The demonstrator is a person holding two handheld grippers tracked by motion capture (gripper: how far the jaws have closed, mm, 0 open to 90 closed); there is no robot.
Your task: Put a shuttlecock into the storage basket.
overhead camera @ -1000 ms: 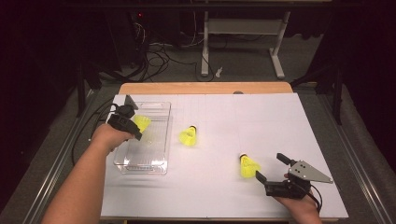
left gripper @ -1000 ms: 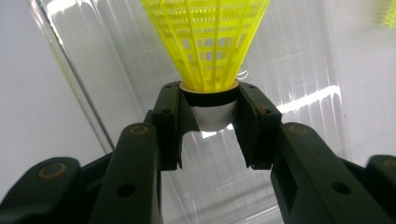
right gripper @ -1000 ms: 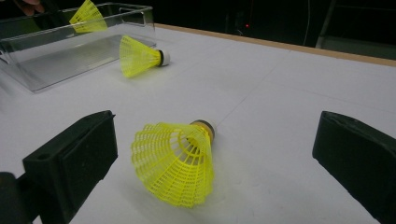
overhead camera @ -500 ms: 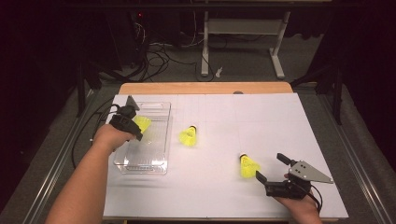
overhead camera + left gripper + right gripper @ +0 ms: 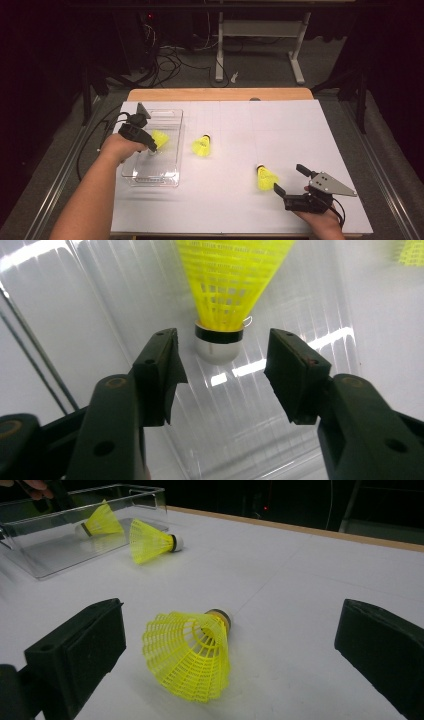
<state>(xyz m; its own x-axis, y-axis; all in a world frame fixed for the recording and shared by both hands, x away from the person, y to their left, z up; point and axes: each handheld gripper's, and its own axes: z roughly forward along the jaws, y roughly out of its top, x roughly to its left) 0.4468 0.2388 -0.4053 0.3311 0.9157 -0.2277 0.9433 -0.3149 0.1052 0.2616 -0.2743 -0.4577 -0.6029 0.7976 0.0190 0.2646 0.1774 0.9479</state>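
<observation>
A yellow shuttlecock lies in the clear tray at the left of the table, its white cork toward the left gripper and its skirt fanning away. In the left gripper view the cork sits just beyond the tips of the two black jaws, level with the gap but not touched by either pad. The jaws have just been opening — they now stand apart, with nothing pressed between them. In the high view this gripper hangs over the tray's left half, held by the person's left hand, with the shuttlecock's skirt showing just past its tip.

A second shuttlecock lies on the white table just right of the tray, apart from it, cork pointing away from the person.

A third shuttlecock lies farther right and nearer the person, in front of the right gripper. In the right gripper view it rests on the rim of its skirt, cork tilted up and away, between the lines of the two jaws but beyond them — the jaws stand wide apart and touch nothing. The right hand holds this gripper low near the table's near edge, the grey plate on top.
</observation>
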